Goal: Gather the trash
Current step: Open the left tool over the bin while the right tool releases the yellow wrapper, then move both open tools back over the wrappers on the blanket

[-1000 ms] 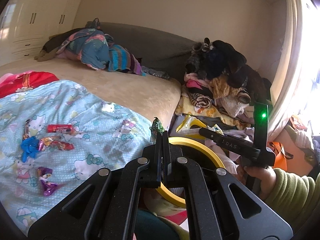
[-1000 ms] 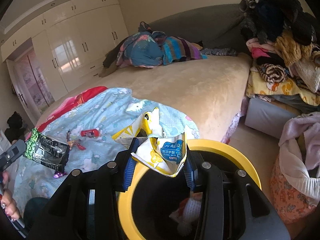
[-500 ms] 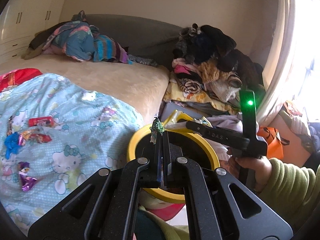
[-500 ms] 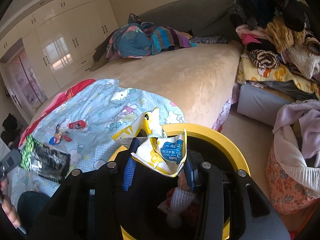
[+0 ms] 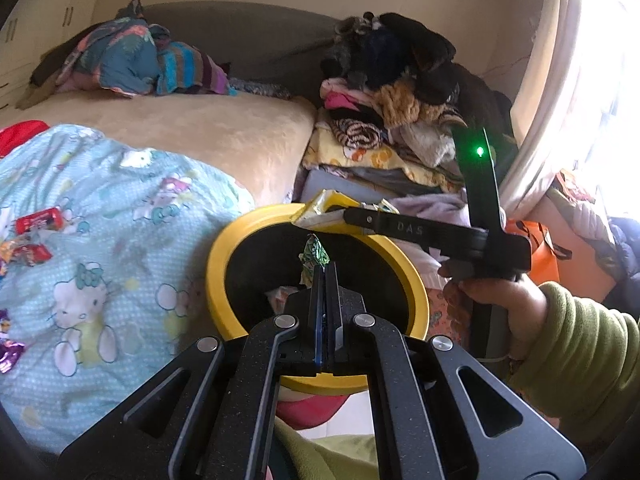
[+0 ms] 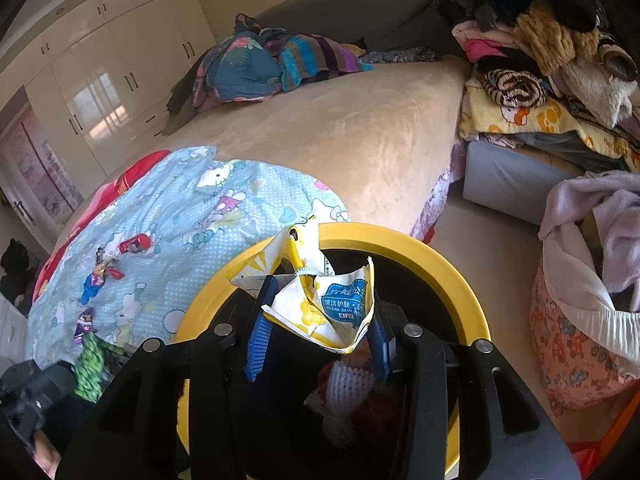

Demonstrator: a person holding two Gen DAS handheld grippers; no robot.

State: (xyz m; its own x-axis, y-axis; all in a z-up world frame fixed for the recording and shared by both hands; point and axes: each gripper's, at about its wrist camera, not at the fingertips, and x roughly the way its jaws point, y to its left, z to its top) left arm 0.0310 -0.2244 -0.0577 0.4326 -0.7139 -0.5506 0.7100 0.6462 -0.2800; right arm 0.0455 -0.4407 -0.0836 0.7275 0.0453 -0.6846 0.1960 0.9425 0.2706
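Note:
A yellow-rimmed black bin stands beside the bed, with trash inside; it also shows in the right wrist view. My left gripper is shut on a green crinkled wrapper, held over the bin's opening. My right gripper is shut on a yellow and white wet-wipe packet, also over the bin; in the left wrist view the packet hangs above the far rim. Several candy wrappers lie on the blue Hello Kitty blanket.
A beige bed with bundled clothes at its head. A tall pile of folded clothes stands beside the bed. A laundry basket stands right of the bin. White wardrobes line the far wall.
Both grippers have moved with their trash from beside the bed to above the bin's opening. The bin now fills more of both views.

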